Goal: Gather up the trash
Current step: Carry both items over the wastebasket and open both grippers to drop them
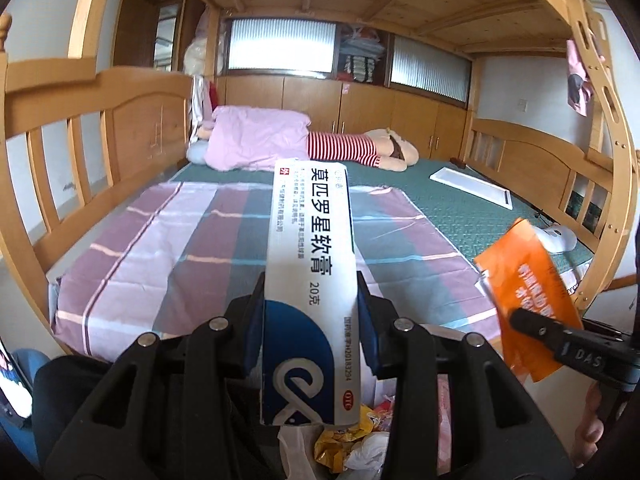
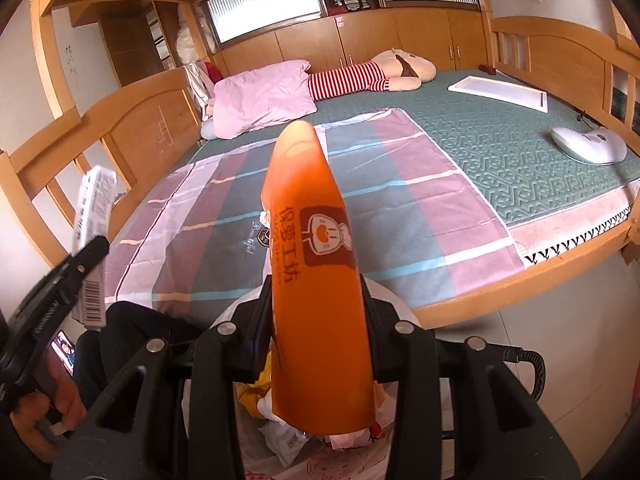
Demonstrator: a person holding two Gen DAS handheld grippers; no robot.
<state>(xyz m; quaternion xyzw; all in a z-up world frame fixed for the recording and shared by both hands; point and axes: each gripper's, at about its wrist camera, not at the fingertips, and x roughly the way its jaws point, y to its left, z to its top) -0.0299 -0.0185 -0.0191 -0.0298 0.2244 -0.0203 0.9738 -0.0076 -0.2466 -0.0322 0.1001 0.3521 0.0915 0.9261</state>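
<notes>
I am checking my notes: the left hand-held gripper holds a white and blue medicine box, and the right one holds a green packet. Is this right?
Not quite: the packet in the right hand-held gripper is orange, as the right wrist view shows. The left hand-held gripper does hold the white and blue medicine box.

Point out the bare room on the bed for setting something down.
Free: the striped sheet in front of the pillow, and the green mattress between the sheet, white tray and white device. Crowded: the far edge, with pillow and plush toy.

wooden bunk bed (image 1: 132,120), frosted windows (image 1: 280,46)
</notes>
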